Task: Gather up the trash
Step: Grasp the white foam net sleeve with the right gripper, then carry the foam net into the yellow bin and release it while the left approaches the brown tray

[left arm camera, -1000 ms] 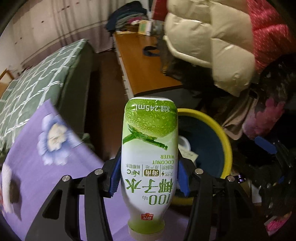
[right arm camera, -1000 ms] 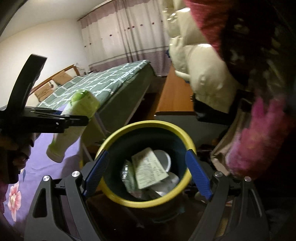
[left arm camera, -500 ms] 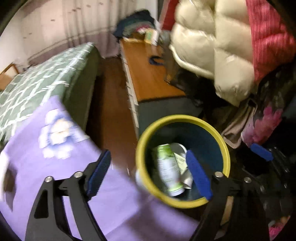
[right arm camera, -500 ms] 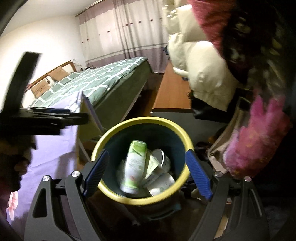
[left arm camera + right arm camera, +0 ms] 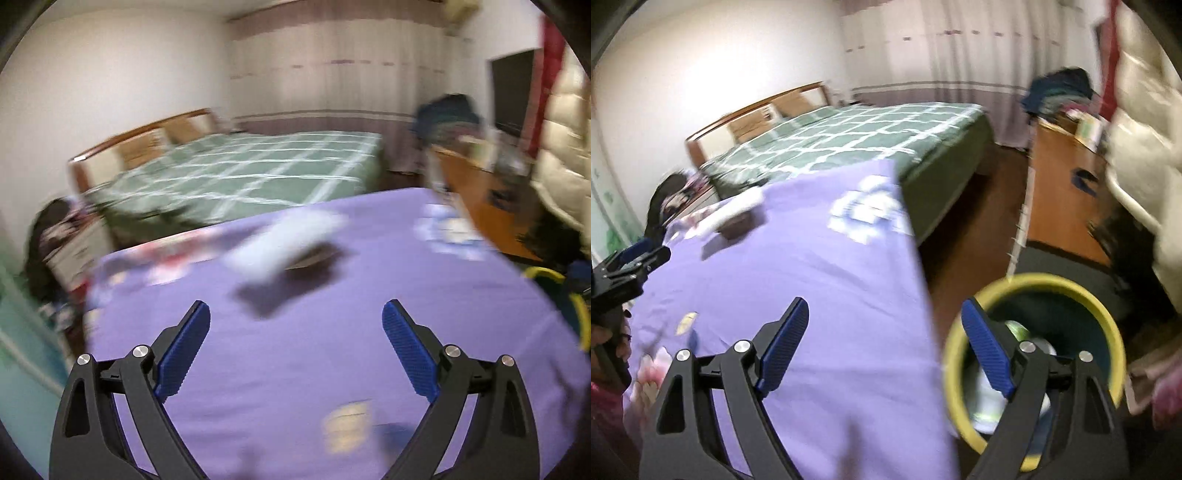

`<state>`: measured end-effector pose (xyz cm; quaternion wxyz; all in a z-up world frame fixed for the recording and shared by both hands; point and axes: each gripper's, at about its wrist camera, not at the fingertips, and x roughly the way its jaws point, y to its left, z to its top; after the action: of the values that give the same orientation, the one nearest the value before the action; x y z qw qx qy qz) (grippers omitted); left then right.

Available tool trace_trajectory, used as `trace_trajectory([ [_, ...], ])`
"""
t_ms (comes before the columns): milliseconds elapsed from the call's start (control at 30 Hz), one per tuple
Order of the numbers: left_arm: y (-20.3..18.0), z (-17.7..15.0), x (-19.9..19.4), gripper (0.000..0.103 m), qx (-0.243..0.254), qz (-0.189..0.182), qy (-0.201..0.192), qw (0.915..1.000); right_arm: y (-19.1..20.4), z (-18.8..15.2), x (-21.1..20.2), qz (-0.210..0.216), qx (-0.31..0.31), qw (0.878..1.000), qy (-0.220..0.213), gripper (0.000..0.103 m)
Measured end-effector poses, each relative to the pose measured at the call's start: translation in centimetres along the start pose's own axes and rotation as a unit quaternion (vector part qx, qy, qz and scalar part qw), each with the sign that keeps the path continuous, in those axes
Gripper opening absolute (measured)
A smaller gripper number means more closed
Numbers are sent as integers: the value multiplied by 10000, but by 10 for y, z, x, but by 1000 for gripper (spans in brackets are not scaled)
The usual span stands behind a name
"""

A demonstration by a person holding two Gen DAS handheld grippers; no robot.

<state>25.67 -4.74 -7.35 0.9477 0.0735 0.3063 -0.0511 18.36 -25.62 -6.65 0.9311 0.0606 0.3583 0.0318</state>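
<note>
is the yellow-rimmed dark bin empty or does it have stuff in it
Not empty: the yellow-rimmed dark bin holds pale and green trash.

Bedroom in a private home, lived-in and cluttered.

Landmark: wide bed with green, white-checked cover point(image 5: 857, 136) and wooden headboard point(image 5: 753, 107), against a plain white wall. Behind its foot: floor-length pale curtains with mauve band point(image 5: 332, 74). Right of the bed, across a strip of dark wood floor: long low orange-brown wooden cabinet point(image 5: 1060, 192), with heaped folded clothes point(image 5: 1060, 92) at its far end and hanging cream padded coats point(image 5: 1137, 122) beside. In front of the bed: purple flower-printed cloth surface point(image 5: 812, 288); to its right, round yellow-rimmed dark waste bin point(image 5: 1104, 314).
</note>
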Motion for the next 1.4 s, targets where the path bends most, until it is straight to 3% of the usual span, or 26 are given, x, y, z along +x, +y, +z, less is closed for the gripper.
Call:
trace_trajectory([
  [133, 56, -13, 9, 93, -292, 503, -47, 9983, 48, 29, 24, 280, -245, 9993, -37, 80],
  [267, 82, -24, 14, 93, -444, 897, -191, 9948, 91, 61, 56, 588, -337, 9977, 71, 80],
  [567, 75, -33, 15, 93, -397, 966, -248, 9942, 156, 116, 149, 834, 73, 9950, 554, 80],
  [933, 76, -33, 13, 94, -523, 948, -262, 9938, 180, 130, 229, 862, 670, 9862, 1242, 80],
  [967, 76, -33, 13, 94, -512, 950, -265, 9938, 181, 130, 231, 860, 693, 9859, 1257, 72],
  [1000, 75, -33, 13, 94, -500, 951, -272, 9938, 182, 131, 234, 858, 712, 9855, 1280, 57],
  [1167, 72, -33, 12, 94, -471, 939, -262, 9941, 189, 134, 228, 974, 688, 9863, 1142, 14],
  [1400, 67, -34, 11, 95, -377, 932, -274, 9946, 187, 145, 174, 1377, 646, 9870, 514, 13],
])
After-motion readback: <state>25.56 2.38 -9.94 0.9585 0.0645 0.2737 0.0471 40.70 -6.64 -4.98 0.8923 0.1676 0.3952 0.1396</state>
